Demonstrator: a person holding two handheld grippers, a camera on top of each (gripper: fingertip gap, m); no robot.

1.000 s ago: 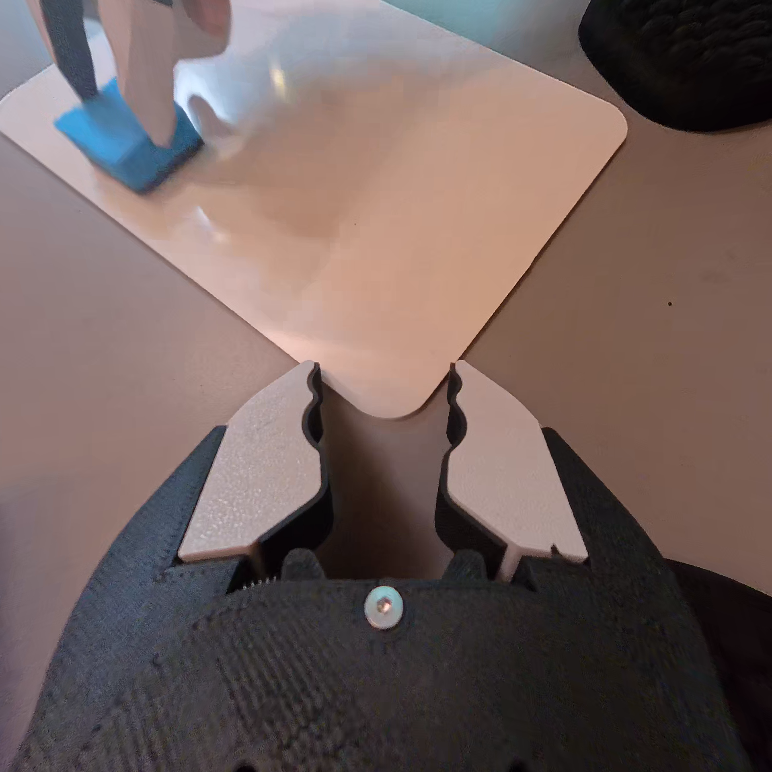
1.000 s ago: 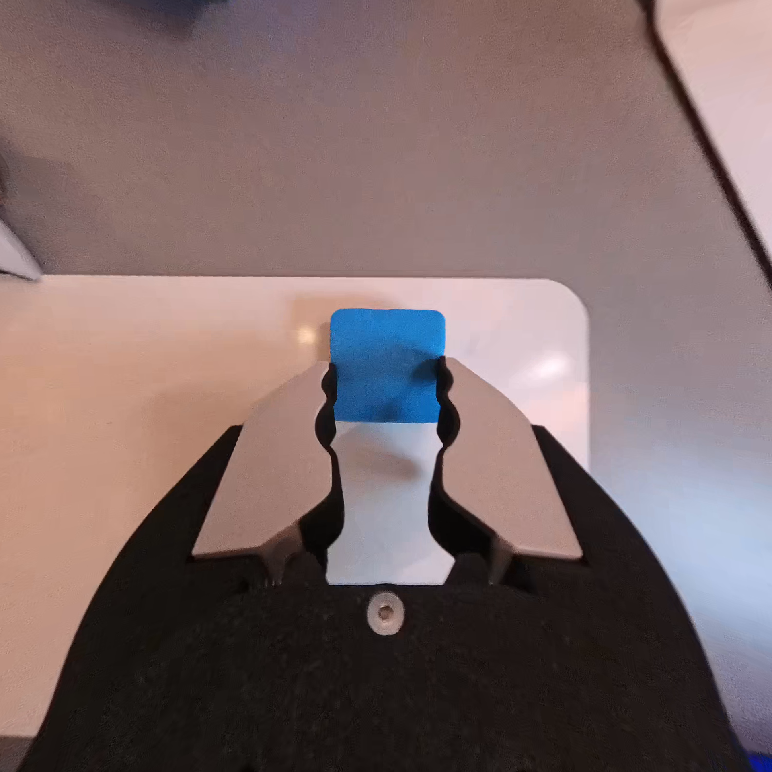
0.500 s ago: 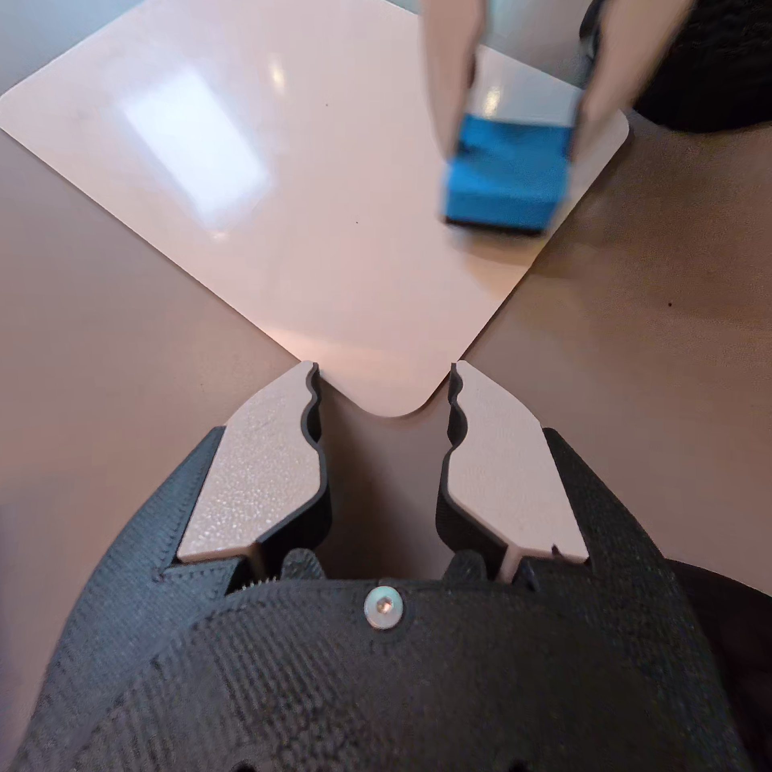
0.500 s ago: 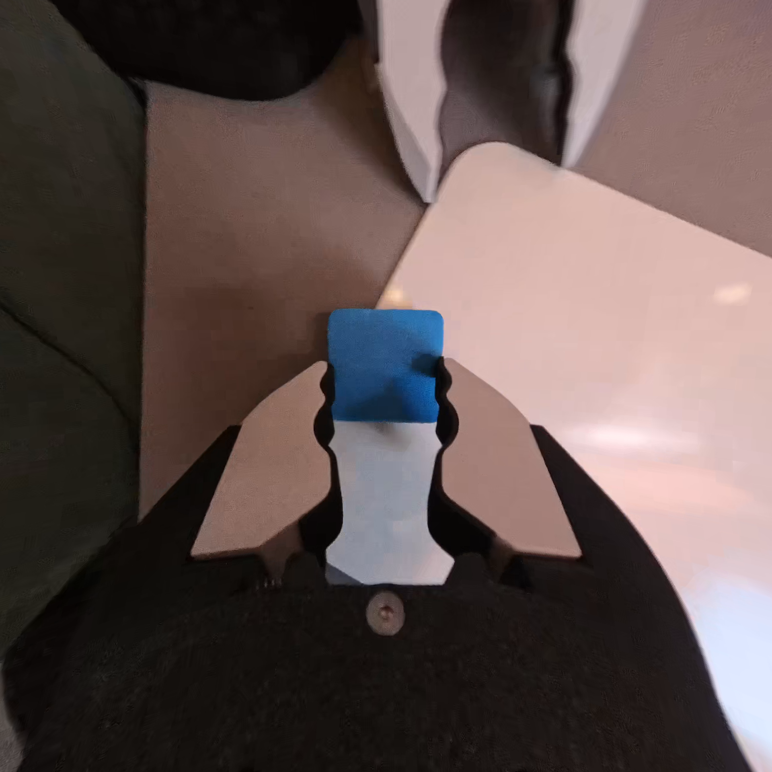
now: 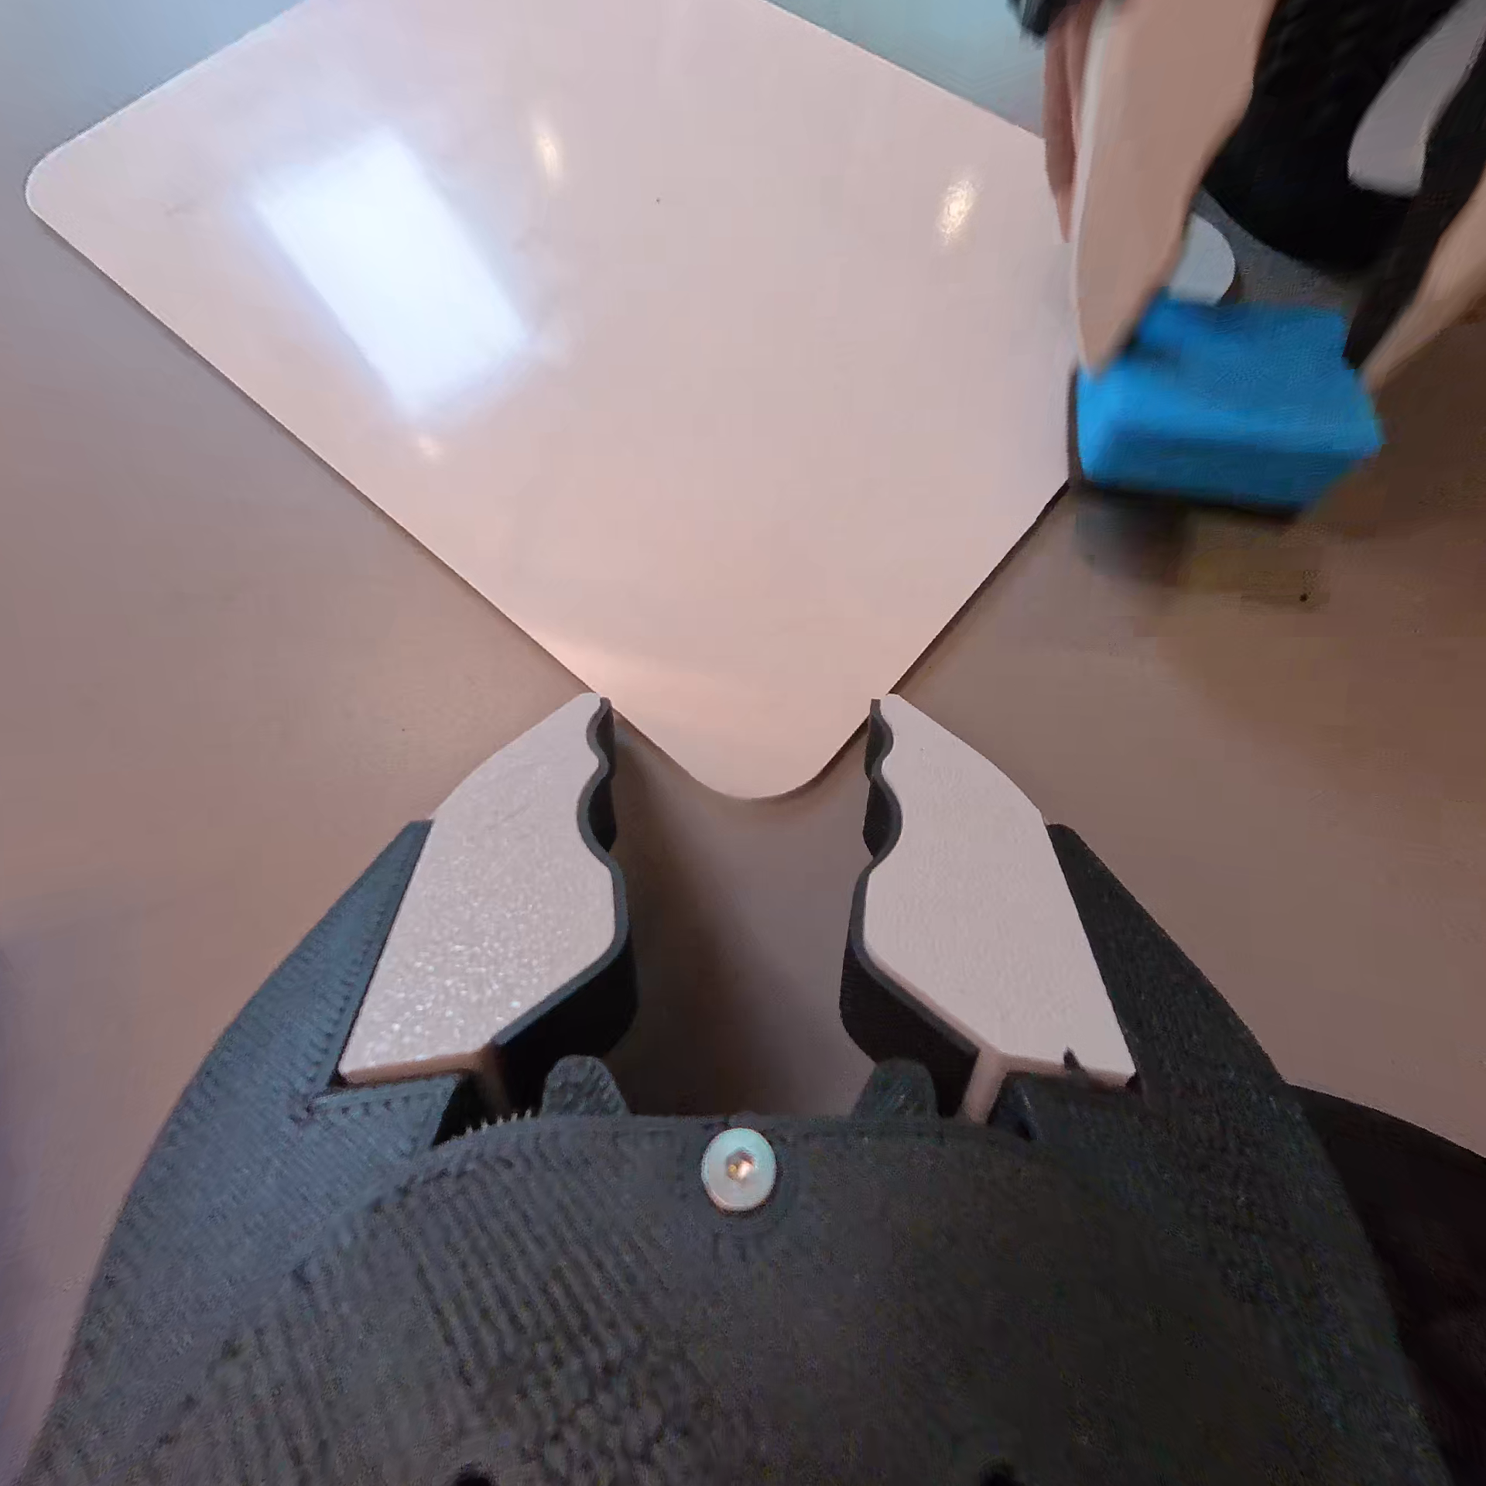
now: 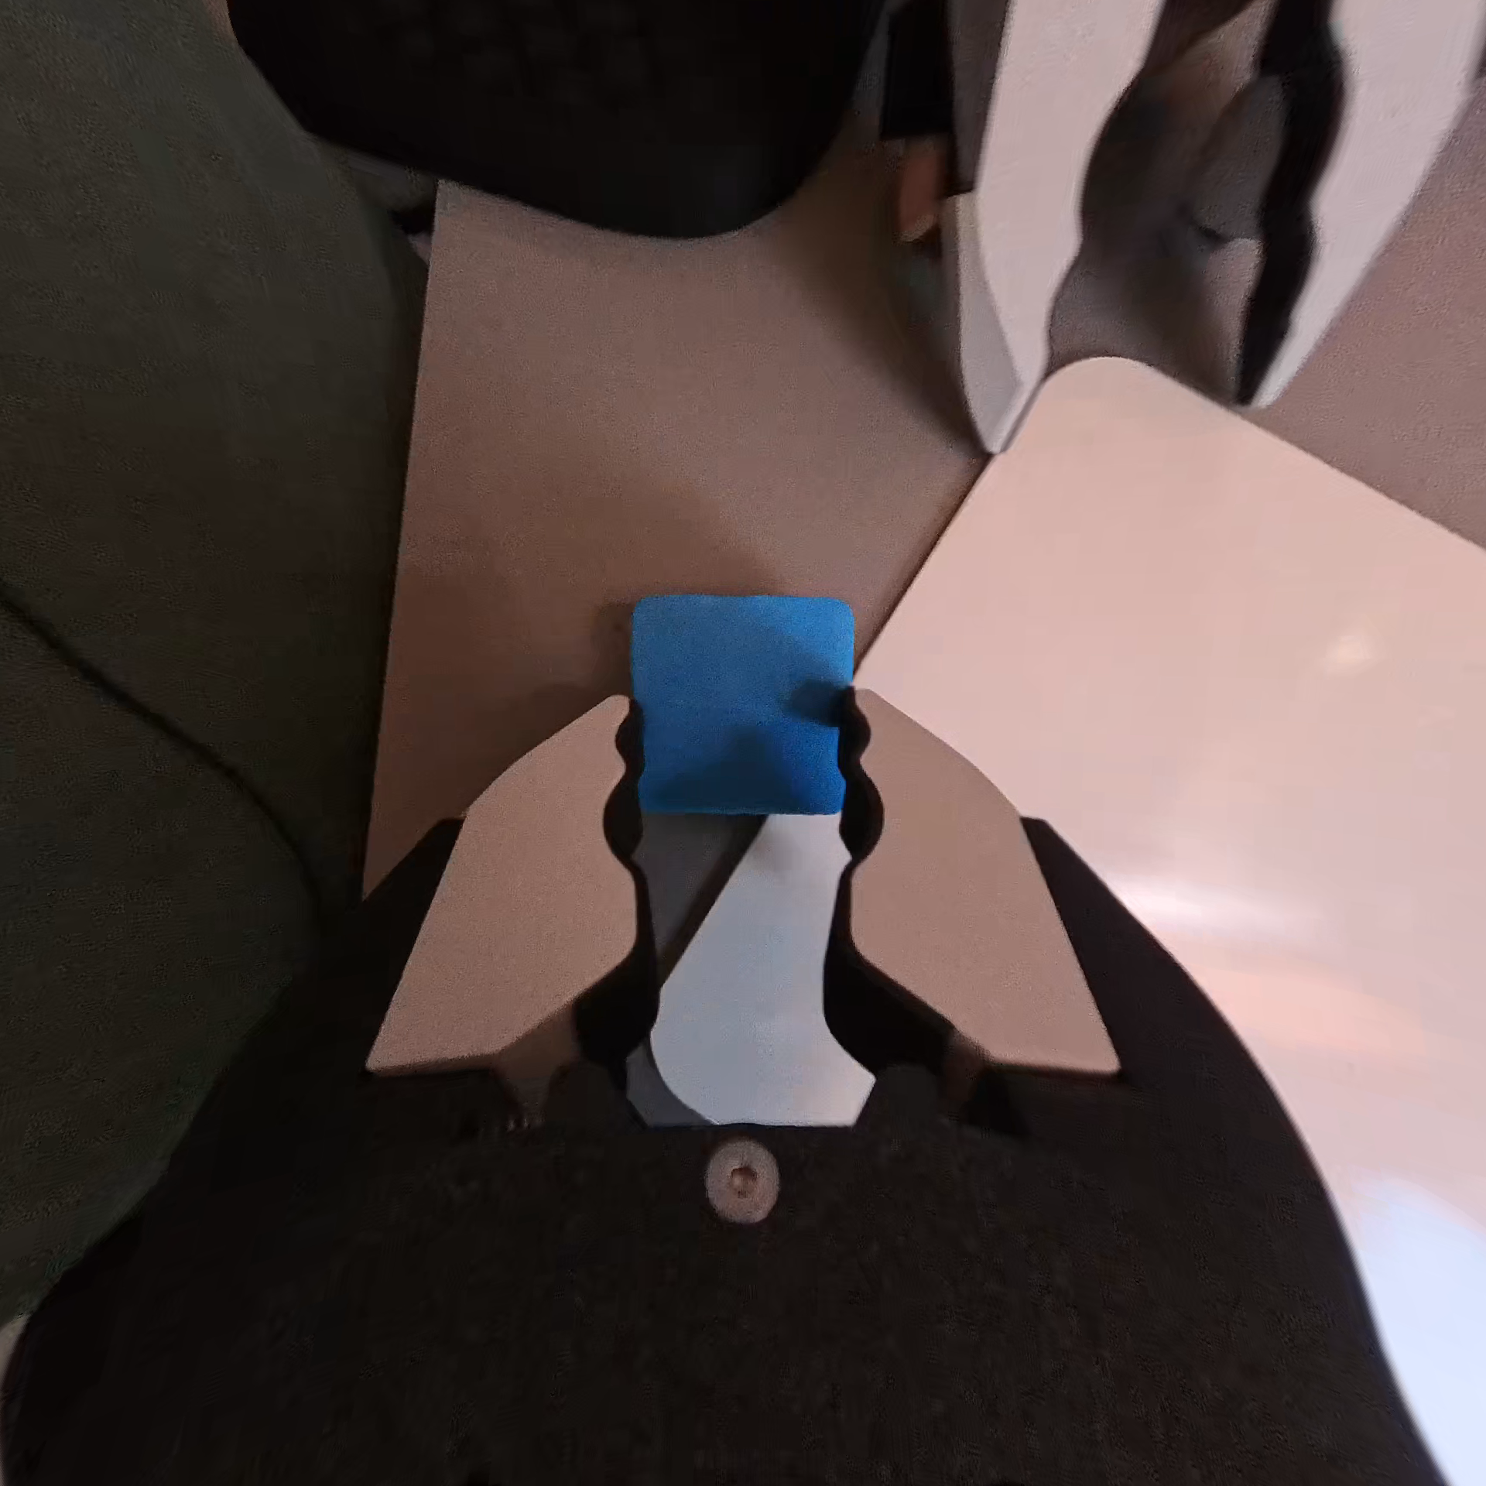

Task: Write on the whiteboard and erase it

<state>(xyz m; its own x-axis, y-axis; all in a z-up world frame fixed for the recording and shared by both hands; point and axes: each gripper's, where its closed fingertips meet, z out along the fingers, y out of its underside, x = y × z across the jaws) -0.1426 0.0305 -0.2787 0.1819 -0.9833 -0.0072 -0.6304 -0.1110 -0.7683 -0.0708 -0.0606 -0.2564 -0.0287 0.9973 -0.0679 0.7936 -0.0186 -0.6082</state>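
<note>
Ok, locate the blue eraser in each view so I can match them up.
Left wrist view: blue eraser at the right edge, just off the whiteboard, held by the right tongs.
Right wrist view: eraser at centre, between its own tongs.
Shared landmark: the whiteboard corner nearest the left tongs.

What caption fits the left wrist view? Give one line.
Open left gripper at the blank whiteboard corner; right gripper holds the blue eraser off its edge.

A smooth grey-brown table fills the scene under warm, soft light. Beyond the table's edge in the right wrist view, dark olive fabric lies alongside, black material beside it.
</note>
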